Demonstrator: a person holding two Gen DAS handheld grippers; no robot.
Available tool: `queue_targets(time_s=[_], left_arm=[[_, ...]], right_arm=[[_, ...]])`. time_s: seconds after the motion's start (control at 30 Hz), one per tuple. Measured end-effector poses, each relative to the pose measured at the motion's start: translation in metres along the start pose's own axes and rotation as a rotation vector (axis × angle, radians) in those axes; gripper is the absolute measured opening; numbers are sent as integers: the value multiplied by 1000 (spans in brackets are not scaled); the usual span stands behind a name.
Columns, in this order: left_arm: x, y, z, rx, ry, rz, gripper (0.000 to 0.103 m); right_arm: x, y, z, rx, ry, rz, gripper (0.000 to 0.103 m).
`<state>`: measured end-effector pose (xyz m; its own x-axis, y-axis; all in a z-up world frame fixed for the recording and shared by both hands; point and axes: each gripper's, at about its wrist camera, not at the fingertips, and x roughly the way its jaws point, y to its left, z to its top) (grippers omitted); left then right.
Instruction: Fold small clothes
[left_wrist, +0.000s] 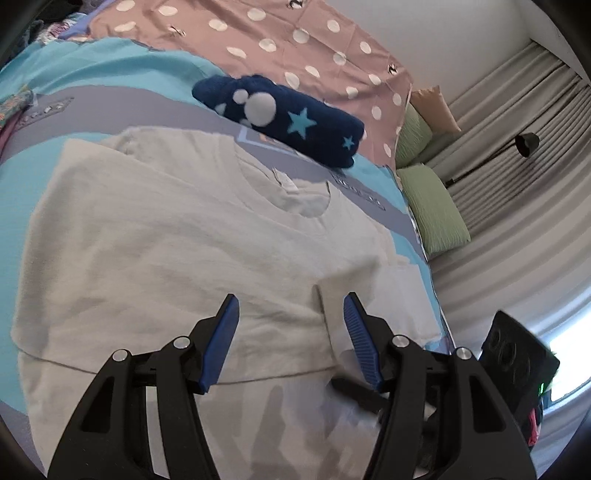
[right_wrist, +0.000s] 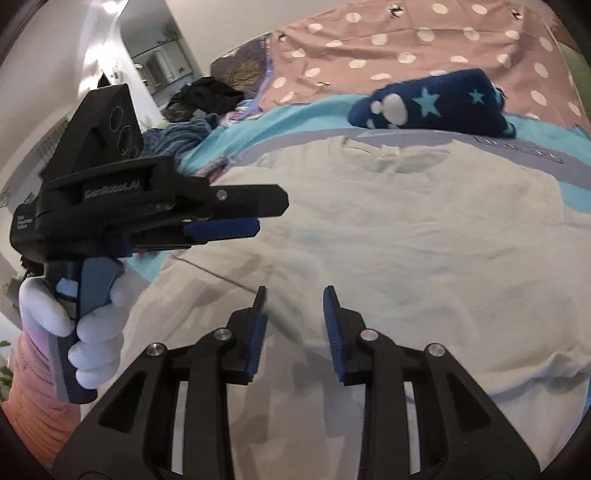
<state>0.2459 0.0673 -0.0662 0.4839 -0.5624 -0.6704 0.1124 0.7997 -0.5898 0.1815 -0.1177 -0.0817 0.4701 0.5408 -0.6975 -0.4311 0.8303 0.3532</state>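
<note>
Tongs apart on both sides — left tongs (left_wrist: 291, 306), right tongs (right_wrist: 294, 299) — empty above the white T-shirt (left_wrist: 177, 236).

You are looking at a bed (left_wrist: 110, 74) covered by a turquoise and grey sheet. A white T-shirt (left_wrist: 177, 240) lies flat on it, neckline away from you. Beyond it rests a folded navy garment with stars (left_wrist: 295, 118), beside a pink polka-dot cloth (left_wrist: 295, 48).
</note>
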Motion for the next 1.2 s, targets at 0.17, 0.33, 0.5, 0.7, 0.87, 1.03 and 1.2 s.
queue_targets(time_s=[0.17,0.33,0.5,0.7,0.87,1.03,1.2], left_arm=[[26,-2,-3,3,72,14,60],[42,6,-2,-14,92,61,60],[52,-1,0,26,89,62,27],[48,-17,5,65,66,21,5],[23,-54,40,147,-3,-23,5],[-20,-76,68,249,-97,10,5],[-58,-42,77,239,-139,104,5]], right_arm=[[0,0,-7,-35,40,-4,34],[8,27,-18,-204,66,-54,39],[19,27,-16,-182,87,-51,7],[-16,22,3,-109,-45,-42,5],[-32,32,55,-29,-115,50,5],[-13,60,83,-34,-98,152,5],[26,88,86,-27,-24,220,5]])
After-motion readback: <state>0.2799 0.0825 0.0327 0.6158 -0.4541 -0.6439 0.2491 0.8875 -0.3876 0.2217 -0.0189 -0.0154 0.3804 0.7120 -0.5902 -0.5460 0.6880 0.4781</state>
